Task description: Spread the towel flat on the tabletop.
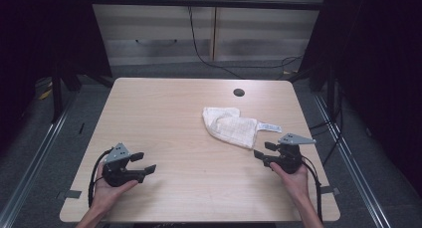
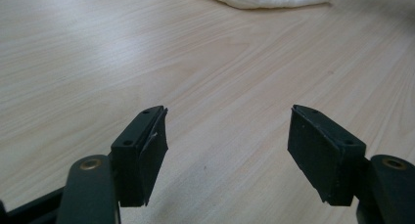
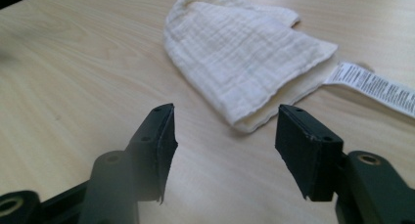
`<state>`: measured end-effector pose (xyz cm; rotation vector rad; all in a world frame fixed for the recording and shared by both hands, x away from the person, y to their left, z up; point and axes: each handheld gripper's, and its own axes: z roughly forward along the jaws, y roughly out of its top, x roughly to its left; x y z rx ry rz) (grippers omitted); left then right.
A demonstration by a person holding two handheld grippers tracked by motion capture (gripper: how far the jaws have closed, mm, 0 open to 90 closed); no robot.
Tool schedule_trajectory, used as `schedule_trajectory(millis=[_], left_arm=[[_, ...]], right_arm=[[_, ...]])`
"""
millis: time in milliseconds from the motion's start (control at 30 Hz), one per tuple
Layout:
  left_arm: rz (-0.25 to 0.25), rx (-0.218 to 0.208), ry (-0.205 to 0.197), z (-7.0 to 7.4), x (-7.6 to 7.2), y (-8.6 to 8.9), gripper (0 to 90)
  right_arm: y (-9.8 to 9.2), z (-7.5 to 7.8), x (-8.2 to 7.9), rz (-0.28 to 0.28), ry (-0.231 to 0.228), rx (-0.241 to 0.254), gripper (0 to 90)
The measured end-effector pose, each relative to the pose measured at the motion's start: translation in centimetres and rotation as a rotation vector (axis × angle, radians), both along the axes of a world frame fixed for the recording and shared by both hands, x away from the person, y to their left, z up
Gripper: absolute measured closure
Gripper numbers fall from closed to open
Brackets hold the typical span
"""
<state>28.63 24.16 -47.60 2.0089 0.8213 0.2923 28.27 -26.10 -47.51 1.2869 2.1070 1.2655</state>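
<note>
Folded white cloth [image 1: 230,126] lies at the bench's [image 1: 164,113] two o'clock; right claw [image 1: 261,153] spread and empty just beside its near corner, left claw [image 1: 142,163] spread, well apart; better to pinch that corner low, both layers together.

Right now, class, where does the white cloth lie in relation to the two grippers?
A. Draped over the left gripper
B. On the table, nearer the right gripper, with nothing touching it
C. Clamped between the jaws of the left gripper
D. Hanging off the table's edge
B: the white cloth lies flat on the table, just ahead of the open right gripper and far from the left gripper.
</note>
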Motion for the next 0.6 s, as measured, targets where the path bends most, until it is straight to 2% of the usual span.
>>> schedule_trajectory(millis=[100, 133, 200, 267, 300, 333, 367, 400, 433, 467, 533, 567, 600], left_arm=[[-0.01, -0.009, 0.001, 0.0, 0.0, -0.1, 30.1], [-0.016, -0.018, 0.012, -0.1, 0.0, -0.2, 30.1], [-0.021, -0.019, 0.018, -0.1, 0.1, -0.2, 30.1], [-0.026, -0.024, 0.022, -0.2, 0.2, -0.2, 29.6], [-0.026, -0.033, 0.029, -0.2, 0.2, -0.2, 29.4], [-0.028, -0.038, 0.034, -0.2, 0.3, -0.2, 29.3], [-0.028, -0.038, 0.034, -0.2, 0.3, -0.2, 29.3], [-0.027, -0.041, 0.04, -0.2, 0.3, -0.1, 29.3], [-0.028, -0.042, 0.041, -0.2, 0.3, 0.0, 29.4], [-0.028, -0.042, 0.041, -0.2, 0.3, 0.0, 29.7], [-0.027, -0.041, 0.042, -0.2, 0.3, 0.0, 30.1], [-0.029, -0.037, 0.043, -0.2, 0.4, -0.1, 30.1], [-0.028, -0.031, 0.044, -0.3, 0.4, -0.2, 30.5]], right_arm=[[0.7, 0.2, 0.6, 0.023, 0.024, -0.004, 41.5], [1.0, 0.6, 1.1, 0.036, 0.052, -0.001, 42.5], [1.1, 0.8, 1.4, 0.044, 0.062, 0.015, 42.6], [1.1, 1.1, 2.1, 0.08, 0.083, 0.055, 42.5], [1.4, 1.3, 3.1, 0.084, 0.098, 0.051, 42.7], [1.4, 1.3, 3.5, 0.093, 0.114, 0.075, 42.9], [1.4, 1.3, 3.5, 0.093, 0.114, 0.075, 42.9], [1.8, 1.5, 4.4, 0.119, 0.12, 0.083, 42.9], [2.1, 1.6, 4.7, 0.115, 0.119, 0.056, 43.0], [2.1, 1.6, 4.7, 0.115, 0.119, 0.056, 43.0], [2.8, 1.9, 5.8, 0.111, 0.108, 0.01, 43.5], [2.8, 1.9, 5.8, 0.111, 0.108, 0.01, 43.5], [3.1, 1.9, 6.6, 0.115, 0.118, -0.002, 44.9]])
